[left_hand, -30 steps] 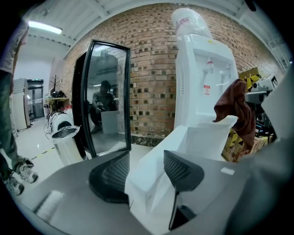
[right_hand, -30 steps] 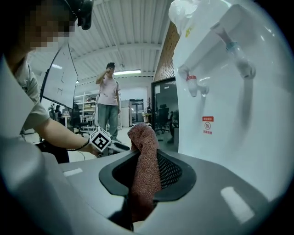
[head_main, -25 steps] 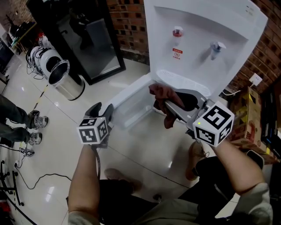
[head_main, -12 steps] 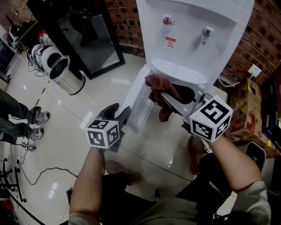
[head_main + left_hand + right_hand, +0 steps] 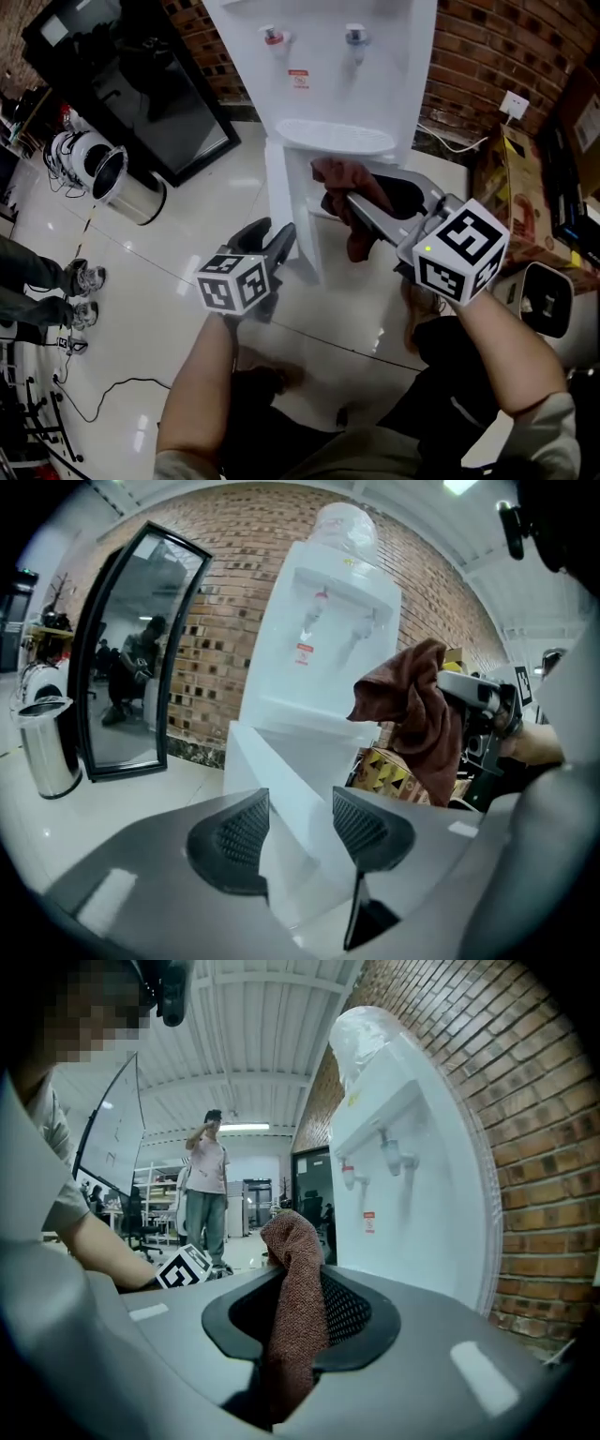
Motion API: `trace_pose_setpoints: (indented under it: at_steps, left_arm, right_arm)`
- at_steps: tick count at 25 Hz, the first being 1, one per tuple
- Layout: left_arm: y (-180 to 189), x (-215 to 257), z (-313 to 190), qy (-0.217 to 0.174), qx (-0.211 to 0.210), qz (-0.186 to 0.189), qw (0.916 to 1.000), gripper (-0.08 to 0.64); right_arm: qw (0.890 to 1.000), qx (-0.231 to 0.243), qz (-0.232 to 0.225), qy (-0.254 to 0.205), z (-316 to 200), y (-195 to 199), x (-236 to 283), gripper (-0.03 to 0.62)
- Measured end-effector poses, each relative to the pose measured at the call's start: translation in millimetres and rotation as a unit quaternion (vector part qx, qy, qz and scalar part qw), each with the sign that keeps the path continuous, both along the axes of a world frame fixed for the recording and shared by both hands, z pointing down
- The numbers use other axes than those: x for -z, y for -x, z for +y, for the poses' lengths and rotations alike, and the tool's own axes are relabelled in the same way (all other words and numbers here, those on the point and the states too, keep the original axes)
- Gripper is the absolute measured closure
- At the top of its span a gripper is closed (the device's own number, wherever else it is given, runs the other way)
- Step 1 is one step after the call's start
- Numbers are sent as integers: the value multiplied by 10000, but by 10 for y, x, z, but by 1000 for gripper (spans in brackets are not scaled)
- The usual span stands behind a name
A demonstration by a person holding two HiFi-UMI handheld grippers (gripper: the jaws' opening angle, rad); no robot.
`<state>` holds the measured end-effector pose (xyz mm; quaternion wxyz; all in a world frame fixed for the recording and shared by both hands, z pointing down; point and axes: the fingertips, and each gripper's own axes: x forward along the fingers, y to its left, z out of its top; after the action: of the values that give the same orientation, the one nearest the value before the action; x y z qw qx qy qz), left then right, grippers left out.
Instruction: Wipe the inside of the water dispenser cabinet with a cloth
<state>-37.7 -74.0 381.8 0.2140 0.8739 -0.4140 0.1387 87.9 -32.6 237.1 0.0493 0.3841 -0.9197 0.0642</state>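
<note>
The white water dispenser (image 5: 328, 84) stands against the brick wall with its lower cabinet door (image 5: 284, 202) swung open. The dark cabinet opening (image 5: 408, 192) shows behind my right gripper. My right gripper (image 5: 336, 199) is shut on a reddish-brown cloth (image 5: 359, 234), held in front of the opening. The cloth (image 5: 295, 1279) hangs pinched between that gripper's (image 5: 302, 1290) pads. My left gripper (image 5: 275, 232) stands open just left of the door's edge, with nothing in it. In the left gripper view the door (image 5: 281, 752) lies beyond the gripper's (image 5: 300, 799) jaws, and the cloth (image 5: 417, 714) is at right.
A steel bin (image 5: 117, 178) and a tall black-framed panel (image 5: 159, 94) stand to the left on the glossy floor. A cardboard box (image 5: 511, 164) and a wall socket (image 5: 512, 101) are right of the dispenser. A person's shoes (image 5: 80, 281) and cables are at far left.
My left gripper has swung right, up to the door's edge. The right gripper has shifted a little with the cloth still in it. The head view has turned, so the dispenser sits more centred.
</note>
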Motion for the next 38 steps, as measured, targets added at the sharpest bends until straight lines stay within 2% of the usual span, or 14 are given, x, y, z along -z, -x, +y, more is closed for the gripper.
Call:
trace_pose_setpoints:
  at_steps: [4, 9, 15, 20, 23, 25, 28, 31, 34, 38]
  left_arm:
    - [-344, -9, 41, 130, -481, 6, 9988, 342]
    - [-830, -18, 33, 232, -1160, -74, 9929, 342]
    - [-1329, -20, -113, 284, -1629, 22, 9862, 343]
    - [-1648, -178, -310, 204, -2018, -543, 9777, 368]
    - [-1812, -346, -394, 54, -2233, -1088, 9686, 405]
    - [-1883, -377, -479, -149, -2153, -1381, 9666, 457]
    - [-1971, -304, -614, -352, -1861, -1323, 9729, 523]
    - [-2037, -248, -706, -543, -1648, -1285, 9764, 558]
    - [-2051, -245, -755, -537, -1466, -1262, 9796, 560]
    - [-2043, -238, -765, -501, -1379, -1419, 9789, 560]
  right_arm:
    - [9994, -326, -111, -39, -15, -310, 75, 483]
    - [9979, -637, -103, -14, -108, -636, 66, 483]
    - [9959, -896, 69, 33, -268, -977, -15, 483]
    - [9944, -1035, 183, 56, -402, -1228, -73, 483]
    - [9937, -1104, 187, 65, -451, -1371, -91, 482]
    - [9932, -1156, 140, 91, -488, -1464, -113, 482]
    - [9928, -1181, 96, 155, -550, -1567, -172, 482]
    - [9925, -1199, 108, 204, -610, -1635, -219, 482]
    - [9923, -1206, 124, 233, -630, -1662, -255, 482]
    - [9924, -1175, 224, 293, -566, -1695, -339, 482]
